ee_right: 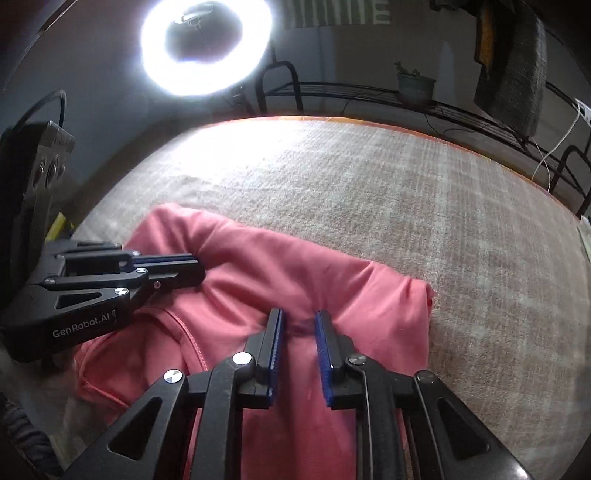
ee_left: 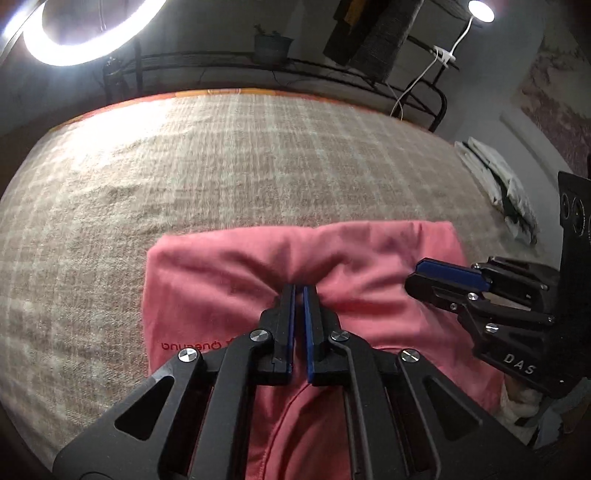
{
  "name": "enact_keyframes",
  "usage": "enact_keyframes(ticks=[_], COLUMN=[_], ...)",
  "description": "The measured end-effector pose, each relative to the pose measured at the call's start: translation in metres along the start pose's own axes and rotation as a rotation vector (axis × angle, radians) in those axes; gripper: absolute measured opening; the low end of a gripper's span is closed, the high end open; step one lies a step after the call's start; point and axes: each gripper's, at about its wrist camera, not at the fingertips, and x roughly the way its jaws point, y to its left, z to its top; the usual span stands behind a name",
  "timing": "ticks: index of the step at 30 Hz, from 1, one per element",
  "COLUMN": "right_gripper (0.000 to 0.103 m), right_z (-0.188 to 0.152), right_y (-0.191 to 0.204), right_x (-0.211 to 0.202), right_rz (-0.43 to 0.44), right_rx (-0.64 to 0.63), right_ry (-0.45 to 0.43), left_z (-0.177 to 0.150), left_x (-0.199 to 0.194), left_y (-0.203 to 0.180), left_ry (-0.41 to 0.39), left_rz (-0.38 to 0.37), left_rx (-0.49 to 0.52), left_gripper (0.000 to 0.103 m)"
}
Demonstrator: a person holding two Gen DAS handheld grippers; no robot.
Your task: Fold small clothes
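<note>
A pink garment (ee_left: 229, 273) with red lettering lies partly folded on a beige checked blanket (ee_left: 240, 158). My left gripper (ee_left: 300, 286) is shut on a pinched fold of the pink garment near its far edge. My right gripper (ee_right: 299, 314) rests over the garment (ee_right: 295, 266) with its jaws a little apart; cloth bunches between the blue pads, and the fingertips press into the fabric. In the left wrist view the right gripper (ee_left: 417, 277) shows at the right, over the garment's right side. In the right wrist view the left gripper (ee_right: 199, 269) shows at the left, holding the fold.
A ring light (ee_left: 85, 33) glows beyond the blanket's far edge. A black wire shelf (ee_left: 295, 70) with a potted plant (ee_left: 271, 46) stands behind. White folded cloth (ee_left: 495, 177) lies at the right. The blanket (ee_right: 406, 192) stretches far and right.
</note>
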Motion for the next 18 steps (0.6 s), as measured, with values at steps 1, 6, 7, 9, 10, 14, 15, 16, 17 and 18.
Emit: enact_keyframes(ticks=[1, 6, 7, 9, 10, 14, 15, 16, 17, 18], right_gripper=[0.018, 0.019, 0.020, 0.020, 0.020, 0.020, 0.020, 0.021, 0.025, 0.026], right_z=[0.001, 0.005, 0.006, 0.007, 0.007, 0.003, 0.004, 0.002, 0.002, 0.000], right_y=[-0.001, -0.002, -0.008, -0.022, -0.030, -0.055, -0.060, -0.069, -0.077, -0.085], right_x=[-0.004, -0.017, -0.016, -0.011, -0.010, -0.007, -0.007, -0.007, -0.007, -0.009], right_rz=[0.025, 0.026, 0.029, 0.044, 0.054, 0.052, 0.028, -0.009, -0.047, -0.067], right_rx=[0.018, 0.005, 0.031, 0.092, 0.120, 0.196, 0.211, 0.231, 0.249, 0.268], right_ry=[-0.017, -0.061, -0.059, -0.053, -0.048, -0.048, -0.046, -0.045, -0.039, -0.036], left_z=[0.002, 0.017, 0.019, 0.019, 0.018, 0.010, 0.010, 0.010, 0.010, 0.010], left_x=[-0.005, -0.017, -0.013, -0.006, -0.001, 0.008, 0.007, 0.005, 0.002, -0.001], left_y=[-0.002, 0.016, 0.027, 0.040, 0.047, 0.063, 0.063, 0.063, 0.064, 0.065], left_ry=[-0.017, -0.072, -0.062, -0.039, -0.025, 0.003, 0.007, 0.003, -0.004, -0.007], left_rz=[-0.003, -0.015, -0.035, -0.026, -0.017, 0.010, 0.019, 0.034, 0.046, 0.059], left_rx=[0.018, -0.071, -0.121, -0.166, -0.183, -0.199, -0.195, -0.188, -0.185, -0.181], left_gripper=[0.003, 0.003, 0.003, 0.003, 0.003, 0.003, 0.003, 0.003, 0.003, 0.003])
